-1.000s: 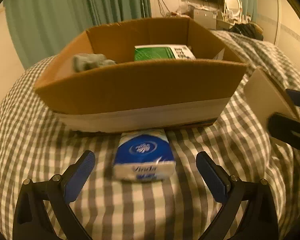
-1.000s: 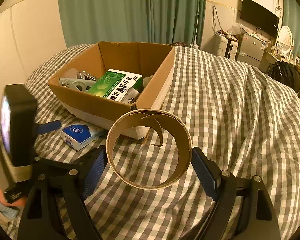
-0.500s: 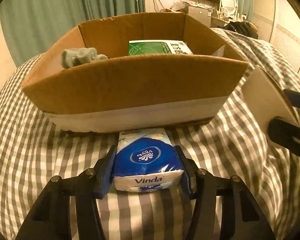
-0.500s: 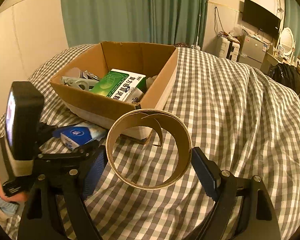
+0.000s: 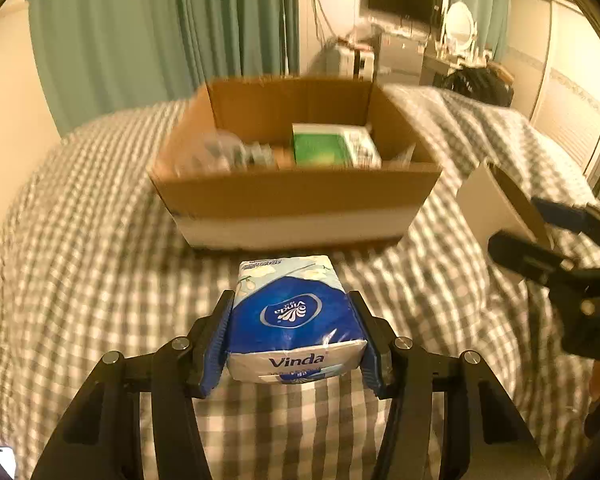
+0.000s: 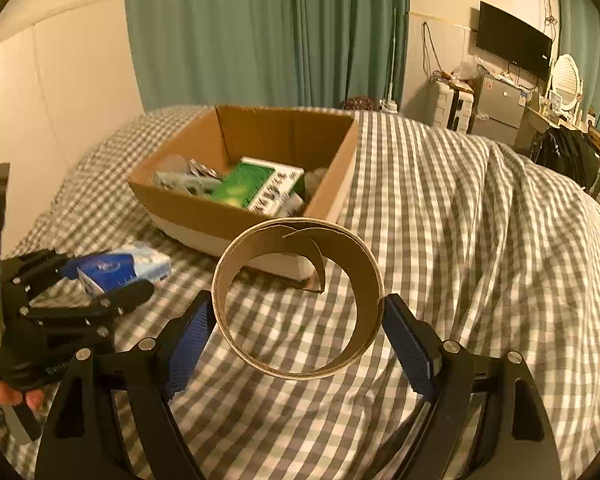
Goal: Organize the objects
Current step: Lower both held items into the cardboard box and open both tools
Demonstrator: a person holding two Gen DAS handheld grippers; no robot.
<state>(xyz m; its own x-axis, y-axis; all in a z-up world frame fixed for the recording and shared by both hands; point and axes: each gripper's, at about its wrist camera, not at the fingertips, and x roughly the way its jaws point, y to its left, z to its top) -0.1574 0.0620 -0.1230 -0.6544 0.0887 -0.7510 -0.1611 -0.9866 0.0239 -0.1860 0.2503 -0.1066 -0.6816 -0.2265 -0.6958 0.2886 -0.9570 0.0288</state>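
While left gripper (image 5: pixel 296 334) clamps tissue pack (image 5: pixel 294 320) (blue), right gripper (image 6: pixel 298 320) grips cardboard ring (image 6: pixel 298 300).

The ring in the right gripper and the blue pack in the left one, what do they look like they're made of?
The ring looks like plain brown cardboard, matte, with a loose inner ply curling off the wall. The blue pack looks like soft tissues in thin glossy plastic film: it shows glare and wrinkles where the left gripper clamps it. The right gripper clamps the ring's sides.

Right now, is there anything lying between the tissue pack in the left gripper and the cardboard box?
No. In the left wrist view, only bare checked bedspread lies between the tissue pack and the cardboard box.
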